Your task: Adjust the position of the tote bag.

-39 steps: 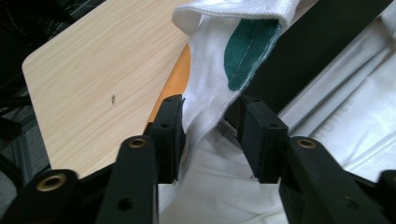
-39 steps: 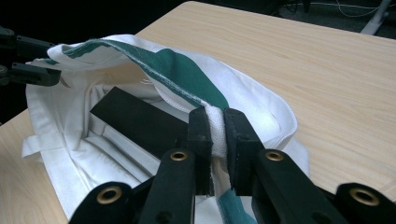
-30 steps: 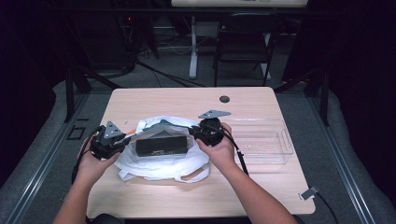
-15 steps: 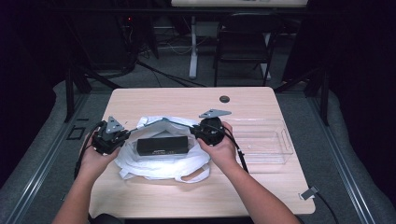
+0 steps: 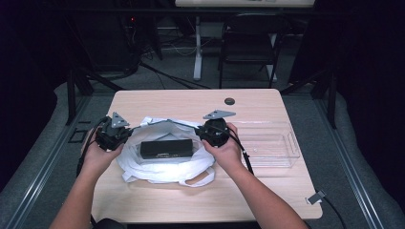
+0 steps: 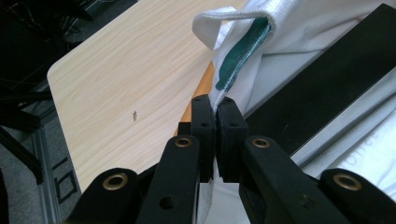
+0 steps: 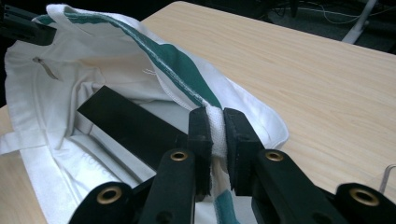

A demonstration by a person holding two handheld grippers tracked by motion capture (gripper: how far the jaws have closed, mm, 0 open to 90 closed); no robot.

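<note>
A white cloth bag [image 5: 165,164] with a green-trimmed rim lies on the wooden table [image 5: 191,102], and a long black box [image 5: 166,148] rests in its mouth. My left gripper [image 5: 125,132] is shut on the bag's left rim [image 6: 219,100]; the green trim [image 6: 240,58] runs up from its jaws. At the bag's right side, my right gripper [image 5: 203,133] is shut on the white-and-green rim [image 7: 215,123]. The rim is stretched between the two grippers, holding the bag open. The black box [image 7: 128,126] lies just left of the right jaws, and the black box [image 6: 322,88] shows beside the left ones.
A clear plastic bin [image 5: 267,143] stands on the table to the right of the bag. A small dark round disc [image 5: 229,101] sits near the table's far edge. A chair [image 5: 248,47] and table legs stand beyond. The bag's handles [image 5: 200,180] trail toward the front edge.
The left gripper has drawn slightly outward and up, pulling the bag's rim tauter and its mouth wider. The right gripper has hardly moved.
</note>
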